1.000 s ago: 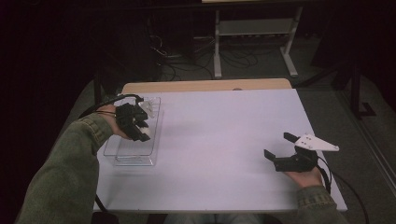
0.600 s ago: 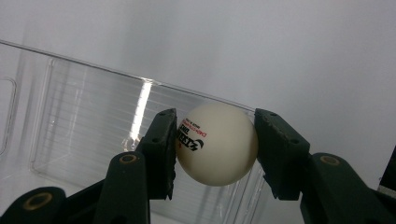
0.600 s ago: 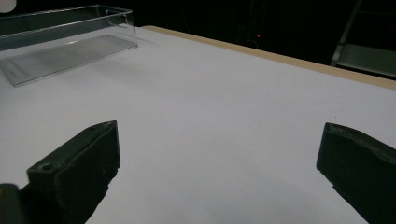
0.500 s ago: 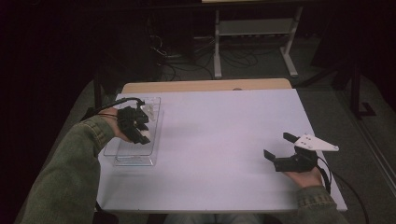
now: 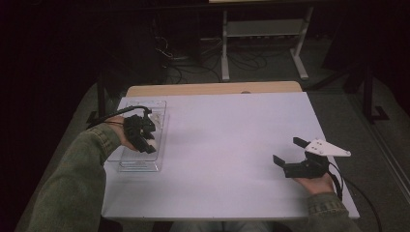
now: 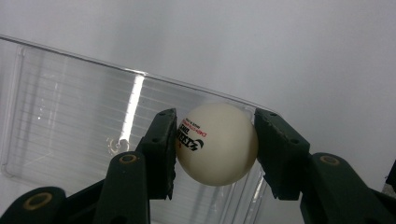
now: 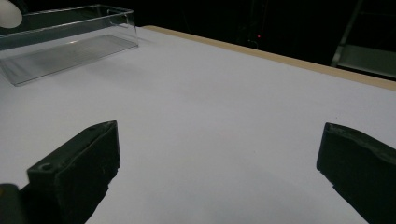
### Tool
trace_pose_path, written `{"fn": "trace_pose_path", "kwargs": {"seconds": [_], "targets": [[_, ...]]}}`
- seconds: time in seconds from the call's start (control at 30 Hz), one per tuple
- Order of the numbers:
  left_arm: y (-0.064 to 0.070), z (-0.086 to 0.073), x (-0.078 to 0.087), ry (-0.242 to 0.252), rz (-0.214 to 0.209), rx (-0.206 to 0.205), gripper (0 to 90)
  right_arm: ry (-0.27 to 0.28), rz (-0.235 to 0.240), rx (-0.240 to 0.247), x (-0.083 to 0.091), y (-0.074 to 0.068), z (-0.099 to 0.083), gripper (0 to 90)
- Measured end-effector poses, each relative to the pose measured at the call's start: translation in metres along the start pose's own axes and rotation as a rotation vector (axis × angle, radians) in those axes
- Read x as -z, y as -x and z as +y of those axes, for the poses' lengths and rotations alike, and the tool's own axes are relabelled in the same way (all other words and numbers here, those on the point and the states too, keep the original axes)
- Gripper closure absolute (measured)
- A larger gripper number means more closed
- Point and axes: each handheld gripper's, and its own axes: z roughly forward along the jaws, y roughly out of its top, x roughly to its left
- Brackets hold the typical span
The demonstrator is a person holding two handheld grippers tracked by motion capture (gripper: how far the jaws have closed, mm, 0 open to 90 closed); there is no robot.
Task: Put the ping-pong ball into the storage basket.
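Meanwhile the left gripper (image 6: 215,154) clamps a white ball (image 6: 216,143) over the clear tray (image 6: 70,126) (right gripper (image 7: 219,177) jaws apart).

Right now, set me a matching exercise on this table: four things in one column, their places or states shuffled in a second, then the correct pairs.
Things
1. white ball
2. clear tray
3. left gripper
4. right gripper

Places or states
A. jaws wide apart, nothing between them, over the bare table top
B. lies flat near the table's left edge
C. pinched between two black jaws above the tray
D. shut on a round thing

Pairs: 1-C, 2-B, 3-D, 4-A
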Motion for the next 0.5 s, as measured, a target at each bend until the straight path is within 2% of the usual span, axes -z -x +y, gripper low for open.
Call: {"fn": "trace_pose_path", "kwargs": {"seconds": [0.17,0.5], "targets": [[0.0,-0.001,-0.005,-0.02,-0.002,0.0,50.8,-0.001,0.001,0.0,0.0,0.0,0.0,0.0],[-0.003,-0.004,-0.016,-0.022,-0.006,0.008,50.7,0.0,0.0,0.001,0.0,0.0,0.0,0.0]]}}
